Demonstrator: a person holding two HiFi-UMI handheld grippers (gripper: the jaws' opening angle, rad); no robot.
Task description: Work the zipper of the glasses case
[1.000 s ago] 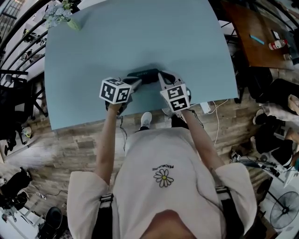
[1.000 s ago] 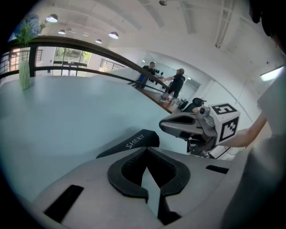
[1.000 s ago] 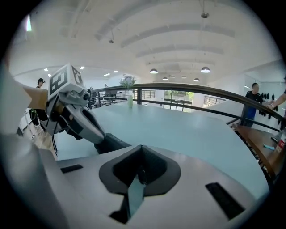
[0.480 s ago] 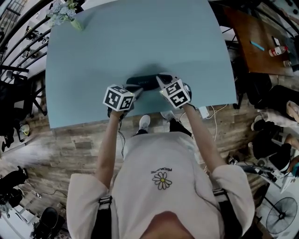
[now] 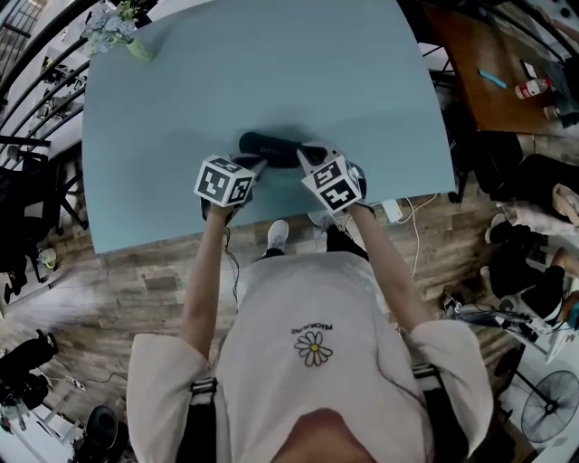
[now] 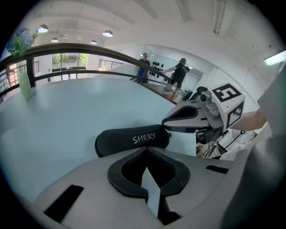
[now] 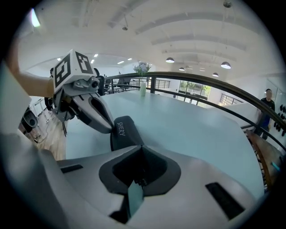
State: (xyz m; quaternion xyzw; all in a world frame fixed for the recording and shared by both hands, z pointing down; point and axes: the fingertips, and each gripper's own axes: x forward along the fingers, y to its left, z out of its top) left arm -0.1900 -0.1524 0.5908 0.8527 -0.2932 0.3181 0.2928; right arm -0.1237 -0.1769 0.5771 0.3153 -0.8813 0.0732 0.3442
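Note:
The black glasses case [image 5: 271, 146], printed SHERY [image 6: 132, 139], lies flat on the light blue table [image 5: 271, 63] near its front edge. My left gripper [image 5: 261, 164] is shut, its tips [image 6: 145, 150] against the case's near side toward the left end. My right gripper [image 5: 301, 155] is shut too, its tips [image 7: 142, 146] meeting at the case's right end [image 7: 126, 132]. A small dark piece [image 7: 140, 181] shows in the hollow behind its pads; I cannot tell whether it is the zipper pull. Each gripper shows in the other's view: right gripper [image 6: 167, 125], left gripper [image 7: 108, 130].
A vase of flowers [image 5: 118, 27] stands at the table's far left corner. The table's front edge [image 5: 271, 222] runs just behind the grippers. A brown table [image 5: 493, 63] with small items is off to the right. Two people [image 6: 178, 74] stand far behind the railing.
The case and both grippers have shifted a little left and away from the table's front edge. The right gripper has come leftward, closer to the left gripper.

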